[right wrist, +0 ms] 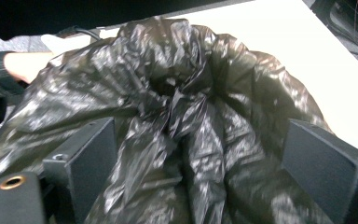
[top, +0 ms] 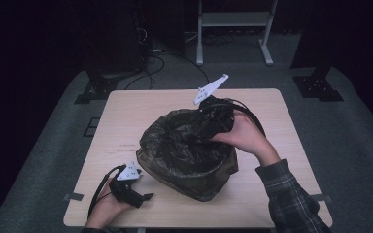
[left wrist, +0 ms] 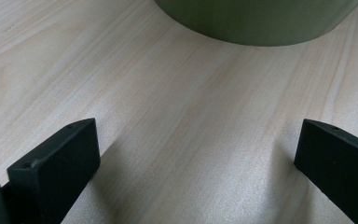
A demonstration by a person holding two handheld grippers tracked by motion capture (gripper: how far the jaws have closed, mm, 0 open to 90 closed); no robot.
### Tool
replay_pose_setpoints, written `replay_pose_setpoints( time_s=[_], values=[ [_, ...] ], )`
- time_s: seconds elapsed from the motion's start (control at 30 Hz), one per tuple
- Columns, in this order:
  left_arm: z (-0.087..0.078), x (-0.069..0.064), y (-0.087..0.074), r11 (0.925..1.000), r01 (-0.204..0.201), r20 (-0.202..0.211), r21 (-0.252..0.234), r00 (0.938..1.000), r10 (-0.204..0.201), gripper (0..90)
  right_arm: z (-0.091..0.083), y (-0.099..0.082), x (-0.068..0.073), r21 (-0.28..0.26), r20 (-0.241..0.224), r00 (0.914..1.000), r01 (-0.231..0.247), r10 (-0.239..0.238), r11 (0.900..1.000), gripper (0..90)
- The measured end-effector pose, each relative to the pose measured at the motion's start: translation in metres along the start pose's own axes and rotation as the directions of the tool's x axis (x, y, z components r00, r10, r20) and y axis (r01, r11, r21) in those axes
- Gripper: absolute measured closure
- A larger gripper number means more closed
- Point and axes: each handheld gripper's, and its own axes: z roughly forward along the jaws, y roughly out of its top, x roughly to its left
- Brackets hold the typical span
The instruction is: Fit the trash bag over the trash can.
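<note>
Black plastic bag lining an olive-green bin, near the middle of the wooden table, rim crumpled over the bin's edge. Right gripper at the far right rim of the bag, tipped down toward the opening; jaws spread wide, glossy folds bunched between them, not pinched. Left gripper low on the table near the front left edge, just beside the bin wall; jaws spread apart over bare wood, holding nothing.
</note>
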Motion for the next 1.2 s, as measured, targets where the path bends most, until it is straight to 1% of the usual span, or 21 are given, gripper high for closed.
replay_pose_setpoints(
  time_s=[0.17,0.43,0.57,0.7,0.83,0.93,1.0,1.13,1.2],
  values=[
    [0.000,0.000,0.000,1.0000,0.003,-0.002,0.000,1.0000,-0.003,0.0,-0.013,-0.019,0.003,-0.028,0.013,0.9999,0.000,0.000,0.9996,9.8],
    [0.000,0.000,0.000,1.0000,0.000,0.001,0.000,1.0000,0.000,0.0,-0.038,-0.054,0.008,-0.094,0.044,0.9983,-0.033,0.037,0.9950,9.8],
    [0.000,0.000,0.000,1.0000,0.000,0.001,-0.001,1.0000,0.000,0.0,-0.048,-0.073,0.011,-0.116,0.064,0.9963,-0.050,0.058,0.9919,9.8],
    [0.000,0.000,0.000,1.0000,0.000,0.001,-0.001,1.0000,0.000,0.0,-0.055,-0.091,0.013,-0.135,0.073,0.9940,-0.072,0.082,0.9883,9.8],
    [0.000,0.000,0.000,1.0000,0.000,0.001,-0.001,1.0000,0.000,0.0,-0.058,-0.109,0.014,-0.148,0.090,0.9908,-0.086,0.100,0.9852,9.8],
    [0.000,0.000,0.000,1.0000,0.000,0.001,-0.001,1.0000,0.000,0.0,-0.058,-0.123,0.016,-0.159,0.090,0.9893,-0.100,0.115,0.9822,9.8],
    [0.000,0.000,0.000,1.0000,0.000,0.002,0.001,1.0000,0.000,0.0,-0.056,-0.131,0.017,-0.159,0.092,0.9885,-0.104,0.120,0.9818,9.8],
    [0.000,0.000,0.000,1.0000,0.000,0.002,0.001,1.0000,0.000,0.0,-0.050,-0.150,0.018,-0.161,0.083,0.9862,-0.129,0.143,0.9785,9.8],
    [0.000,0.000,0.000,1.0000,0.000,0.002,0.001,1.0000,0.000,0.0,-0.047,-0.156,0.019,-0.157,0.083,0.9854,-0.135,0.149,0.9784,9.8]
  ],
)
